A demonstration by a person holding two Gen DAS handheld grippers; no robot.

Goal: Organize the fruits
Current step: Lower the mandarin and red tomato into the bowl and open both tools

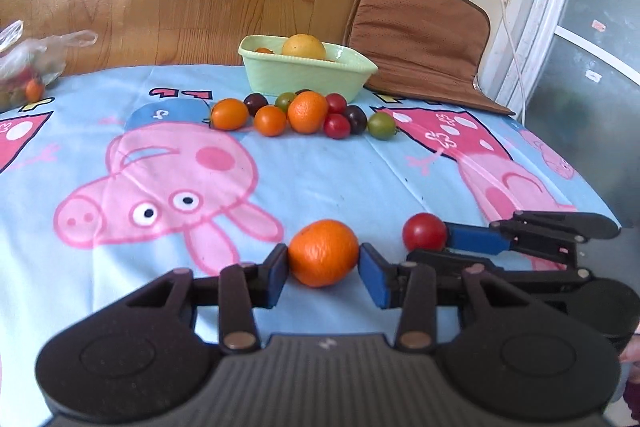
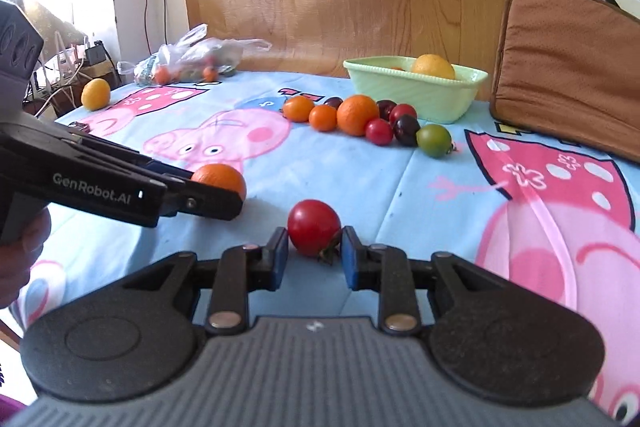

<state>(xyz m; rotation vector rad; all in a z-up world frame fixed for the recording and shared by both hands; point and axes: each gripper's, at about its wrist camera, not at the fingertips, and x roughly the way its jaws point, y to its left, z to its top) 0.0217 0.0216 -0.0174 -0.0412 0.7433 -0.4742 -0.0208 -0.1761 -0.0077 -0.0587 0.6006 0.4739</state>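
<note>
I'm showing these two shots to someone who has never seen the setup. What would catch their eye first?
Up close, the left gripper clamps an orange mandarin while the right gripper clamps a red tomato, both just over the cartoon-pig tablecloth. Farther back, a cluster of small fruits lies in front of a pale green dish holding a yellow citrus.
</note>
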